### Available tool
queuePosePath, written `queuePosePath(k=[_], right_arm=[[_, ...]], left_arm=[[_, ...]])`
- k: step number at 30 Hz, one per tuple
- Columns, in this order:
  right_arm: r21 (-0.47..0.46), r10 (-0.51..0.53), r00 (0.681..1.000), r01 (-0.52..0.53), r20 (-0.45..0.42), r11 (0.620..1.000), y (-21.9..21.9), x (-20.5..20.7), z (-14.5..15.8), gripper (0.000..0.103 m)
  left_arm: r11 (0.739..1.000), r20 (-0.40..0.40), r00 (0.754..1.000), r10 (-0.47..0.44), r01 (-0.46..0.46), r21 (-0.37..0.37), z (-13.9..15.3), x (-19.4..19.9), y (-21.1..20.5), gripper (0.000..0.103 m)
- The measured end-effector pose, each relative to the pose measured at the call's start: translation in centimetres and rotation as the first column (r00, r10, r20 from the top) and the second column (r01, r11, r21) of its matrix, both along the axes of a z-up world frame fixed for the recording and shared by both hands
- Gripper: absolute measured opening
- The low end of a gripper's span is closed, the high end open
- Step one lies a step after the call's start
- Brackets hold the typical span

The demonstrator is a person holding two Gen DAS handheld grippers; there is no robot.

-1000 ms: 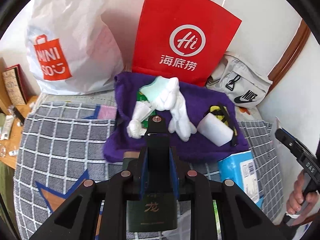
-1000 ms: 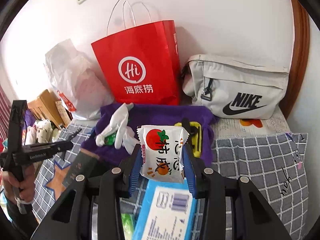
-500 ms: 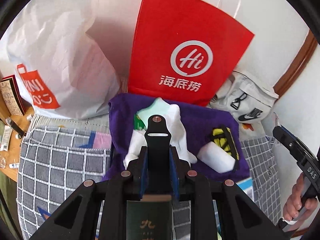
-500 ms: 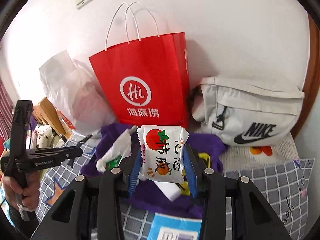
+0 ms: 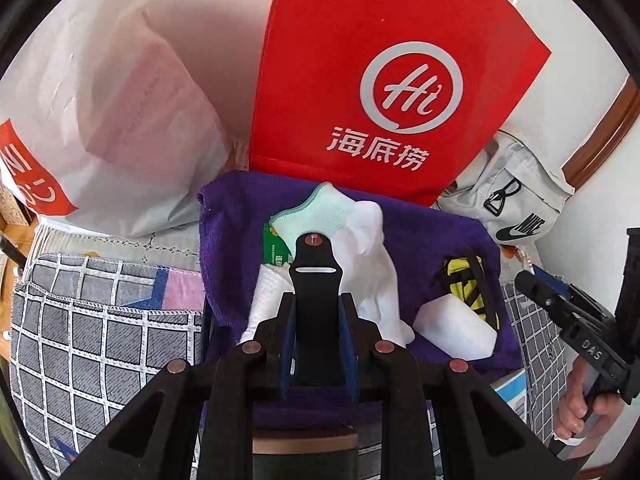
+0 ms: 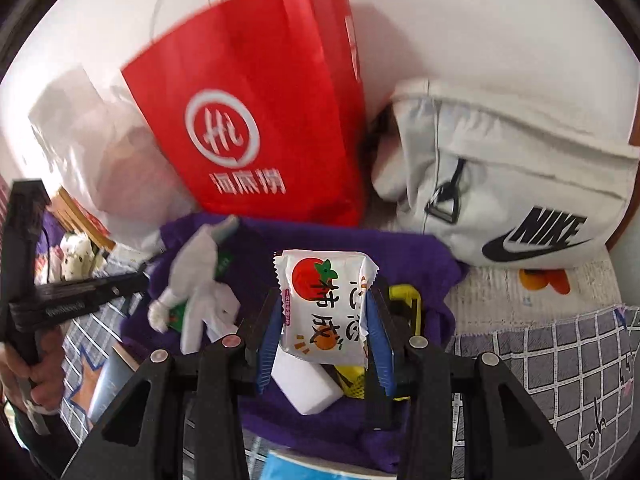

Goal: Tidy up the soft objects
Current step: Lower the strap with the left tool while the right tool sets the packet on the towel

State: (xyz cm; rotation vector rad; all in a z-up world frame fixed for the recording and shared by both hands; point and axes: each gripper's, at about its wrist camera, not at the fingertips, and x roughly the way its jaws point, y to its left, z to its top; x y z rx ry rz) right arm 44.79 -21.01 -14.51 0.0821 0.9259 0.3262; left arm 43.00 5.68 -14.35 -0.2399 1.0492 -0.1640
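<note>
Both tongs have closed in on the purple towel (image 5: 236, 236) below the red paper bag (image 5: 384, 76): the right tongs (image 6: 326, 330), clamped on the snack packet (image 6: 326, 304), and the left tongs (image 5: 316, 312), clamped on a black strap (image 5: 314, 276), look ready to drop both there.

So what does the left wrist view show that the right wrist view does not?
Only the left wrist view shows the black clip held in the left gripper, and the mint sock. Only the right wrist view shows the tomato snack packet between the right gripper fingers. Both show the red paper bag, purple towel, white sponge block and grey Nike bag.
</note>
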Motion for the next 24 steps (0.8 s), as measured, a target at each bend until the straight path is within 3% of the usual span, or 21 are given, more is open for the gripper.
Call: queuePosePath(k=[10, 14, 24], right_arm=[[0.017, 0.021, 0.992, -0.019, -0.123, 1.000, 0.4, 1.4, -3.8, 0.042], [0.067, 0.021, 0.982, -0.008, -0.187, 0.998, -0.2, 2.0, -5.0, 0.044], [0.085, 0.030, 0.981, -0.015, -0.190, 0.996, -0.3, 2.0, -5.0, 0.055]], left_arm=[[1.000, -0.036, 0.999, 0.000, 0.000, -0.008, -1.6, 0.9, 0.5, 0.020], [1.000, -0.041, 0.999, -0.002, 0.002, -0.009, -1.9, 1.0, 0.4, 0.020], [1.000, -0.067, 0.998, -0.011, 0.009, -0.020, -2.5, 1.3, 0.2, 0.020]])
